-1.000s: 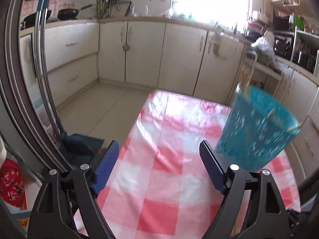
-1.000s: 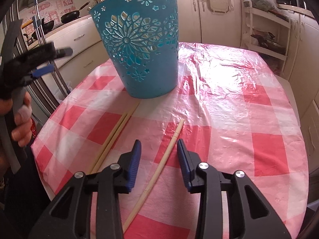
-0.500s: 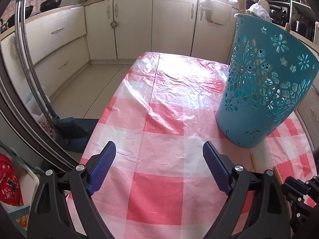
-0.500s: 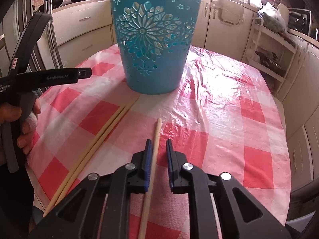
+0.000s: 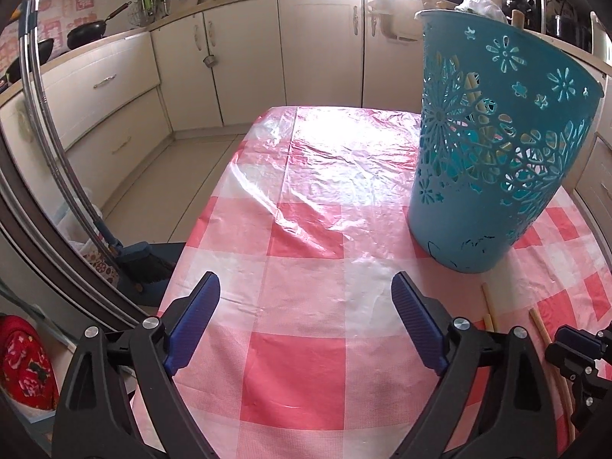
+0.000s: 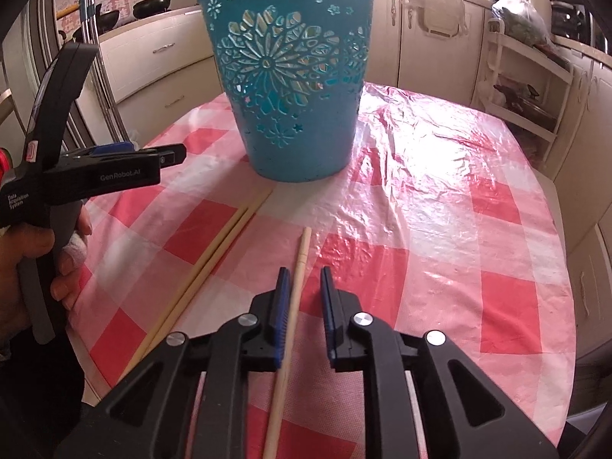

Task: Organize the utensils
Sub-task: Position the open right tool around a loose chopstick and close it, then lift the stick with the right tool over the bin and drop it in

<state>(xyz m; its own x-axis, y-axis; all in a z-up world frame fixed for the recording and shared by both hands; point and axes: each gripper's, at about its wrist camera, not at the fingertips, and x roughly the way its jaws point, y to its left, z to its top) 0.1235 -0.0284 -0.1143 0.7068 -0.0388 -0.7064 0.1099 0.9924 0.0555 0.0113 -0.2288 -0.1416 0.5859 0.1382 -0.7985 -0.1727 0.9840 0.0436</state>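
Observation:
A teal cut-out basket (image 6: 294,88) stands upright on the pink checked tablecloth (image 6: 440,229); wooden sticks show inside it (image 5: 472,88). In front of it lie a pair of chopsticks (image 6: 225,241) side by side and a single chopstick (image 6: 302,252). My right gripper (image 6: 304,273) straddles the single chopstick with its jaws narrow. The stick lies against the left pad, and a gap shows at the right pad. My left gripper (image 5: 304,279) hovers wide open over bare cloth, left of the basket (image 5: 493,160), with nothing between its fingers. A hand holds it at the left edge of the right wrist view (image 6: 168,157).
Cream kitchen cabinets (image 5: 244,65) ring the room, with pans on the counter (image 5: 91,32). A dustpan and brush (image 5: 141,264) sit on the floor past the table's left edge. A shelf rack (image 6: 524,91) stands at the right.
My right jaws have narrowed around the single chopstick. My left gripper has sunk and tilted, so the basket now shows sharp and near, and its jaws stand slightly wider.

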